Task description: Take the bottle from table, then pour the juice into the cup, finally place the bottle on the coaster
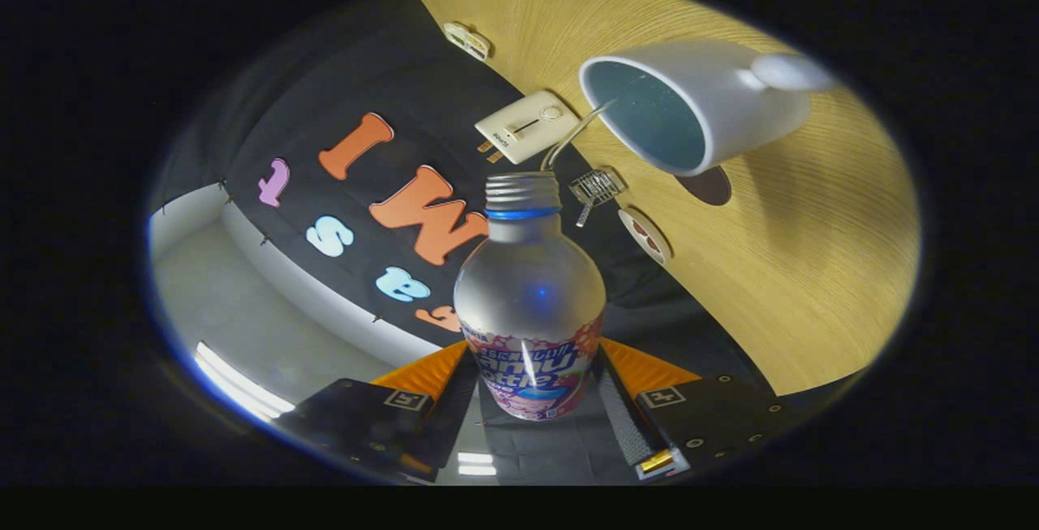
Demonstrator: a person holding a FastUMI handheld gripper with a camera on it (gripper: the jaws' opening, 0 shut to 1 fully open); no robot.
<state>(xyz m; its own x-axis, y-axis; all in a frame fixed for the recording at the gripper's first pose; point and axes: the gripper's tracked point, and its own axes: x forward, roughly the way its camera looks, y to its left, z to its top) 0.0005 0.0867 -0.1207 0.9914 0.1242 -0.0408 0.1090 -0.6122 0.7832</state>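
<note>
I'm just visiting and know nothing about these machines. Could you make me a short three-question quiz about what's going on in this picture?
1. True or false: the bottle sits between the gripper's two fingers, which press on its sides.
2. Where is the thin stream from the uncapped bottle neck heading? A) onto the wooden table B) into the white cup C) onto the dark round coaster
3. Fill in: the coaster lies on the table, partly hidden by the ____.

Key: 1 true; 2 B; 3 cup
</note>
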